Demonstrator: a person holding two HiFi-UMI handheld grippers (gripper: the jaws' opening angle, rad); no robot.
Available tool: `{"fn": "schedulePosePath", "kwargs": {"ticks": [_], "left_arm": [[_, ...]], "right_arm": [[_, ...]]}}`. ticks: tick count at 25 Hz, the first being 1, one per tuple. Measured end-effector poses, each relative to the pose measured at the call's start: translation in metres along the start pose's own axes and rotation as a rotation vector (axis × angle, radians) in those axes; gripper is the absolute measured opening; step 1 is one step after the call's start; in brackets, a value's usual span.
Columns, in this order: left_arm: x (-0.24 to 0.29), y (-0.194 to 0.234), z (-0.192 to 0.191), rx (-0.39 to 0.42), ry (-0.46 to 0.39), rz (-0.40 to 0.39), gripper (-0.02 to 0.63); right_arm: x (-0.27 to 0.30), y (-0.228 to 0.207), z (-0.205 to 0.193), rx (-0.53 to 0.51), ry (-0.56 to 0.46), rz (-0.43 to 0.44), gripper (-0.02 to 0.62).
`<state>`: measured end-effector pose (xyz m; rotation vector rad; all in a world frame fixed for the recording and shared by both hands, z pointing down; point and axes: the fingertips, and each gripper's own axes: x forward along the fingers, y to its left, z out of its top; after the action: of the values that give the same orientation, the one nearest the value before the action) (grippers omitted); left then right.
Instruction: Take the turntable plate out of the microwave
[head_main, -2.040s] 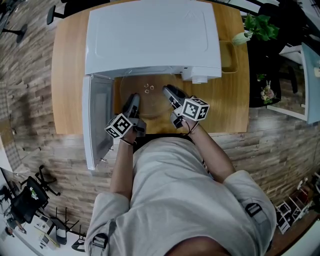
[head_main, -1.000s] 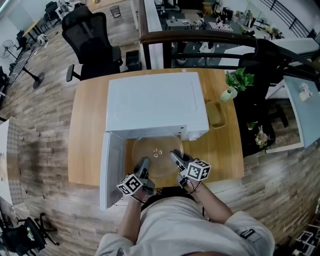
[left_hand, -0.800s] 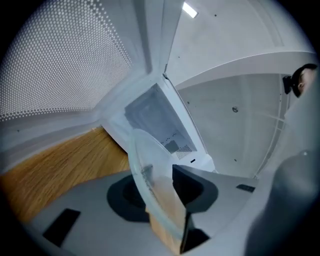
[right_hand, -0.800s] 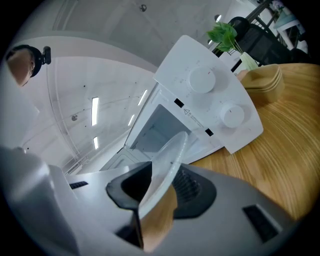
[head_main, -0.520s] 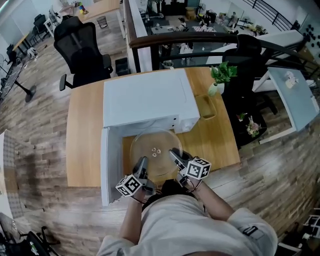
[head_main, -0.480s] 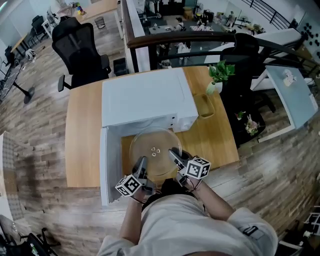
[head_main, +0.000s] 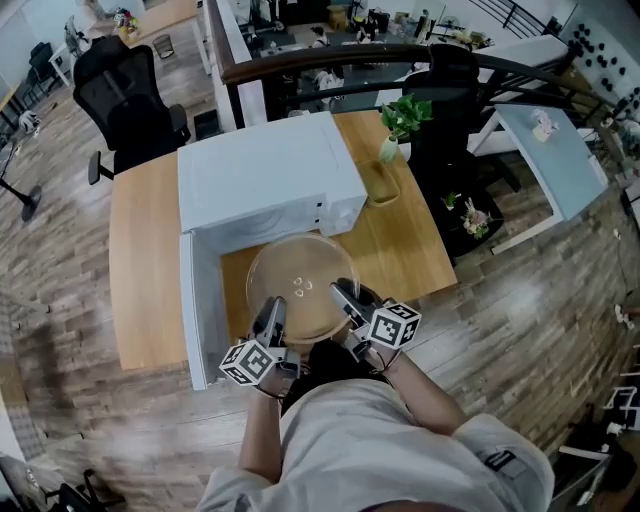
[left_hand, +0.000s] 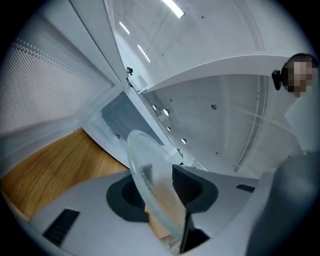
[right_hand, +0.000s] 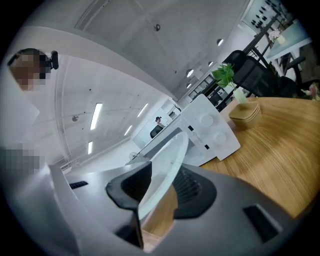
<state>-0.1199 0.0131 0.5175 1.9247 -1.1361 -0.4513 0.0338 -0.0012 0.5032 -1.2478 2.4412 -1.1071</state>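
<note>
- Clamped the turntable plate (head_main: 300, 282) (left_hand: 144, 162) with the left gripper (head_main: 269, 312) (left_hand: 161, 196); jaws stood partway apart, and the pads pressed on both faces of the glass rim.
- Clamped the same plate (right_hand: 169, 159) with the right gripper (head_main: 344, 297) (right_hand: 156, 194) in the same way, jaws narrowed onto the rim with the glass edge wedged between the pads.
- Gripped the rim on the side farthest from the microwave (head_main: 265, 168), left gripper at one corner, right gripper at the other.
- Carried the plate in the air just in front of the microwave's open front, above the wooden table (head_main: 140, 262), far edge close to the microwave.
- Left the microwave's door (head_main: 190, 312) swung open, to the left of the plate.
</note>
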Motion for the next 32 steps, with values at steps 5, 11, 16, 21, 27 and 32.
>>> {"fn": "schedulePosePath", "kwargs": {"ticks": [5,11,16,21,27,32], "left_arm": [[-0.006,-0.02,-0.006,-0.008,-0.006,-0.03,0.147],[0.002,-0.037,0.002,0.014,-0.031,-0.04,0.147],[0.008,-0.047,0.016,0.045,-0.046,-0.022,0.146],[0.018,-0.069,0.033,0.085,-0.073,-0.026,0.147],[0.031,-0.093,0.053,0.115,-0.105,-0.061,0.147],[0.033,-0.114,0.07,0.156,-0.125,-0.087,0.147]], "right_arm": [[-0.021,0.011,0.01,-0.035,-0.01,-0.004,0.137],[-0.023,0.015,0.031,-0.059,-0.022,0.028,0.137],[-0.016,0.019,0.044,-0.043,-0.026,0.059,0.137],[-0.012,0.025,0.07,-0.059,-0.046,0.1,0.138],[-0.012,0.039,0.104,-0.103,-0.09,0.127,0.138],[-0.015,0.054,0.124,-0.119,-0.129,0.151,0.139]]}}
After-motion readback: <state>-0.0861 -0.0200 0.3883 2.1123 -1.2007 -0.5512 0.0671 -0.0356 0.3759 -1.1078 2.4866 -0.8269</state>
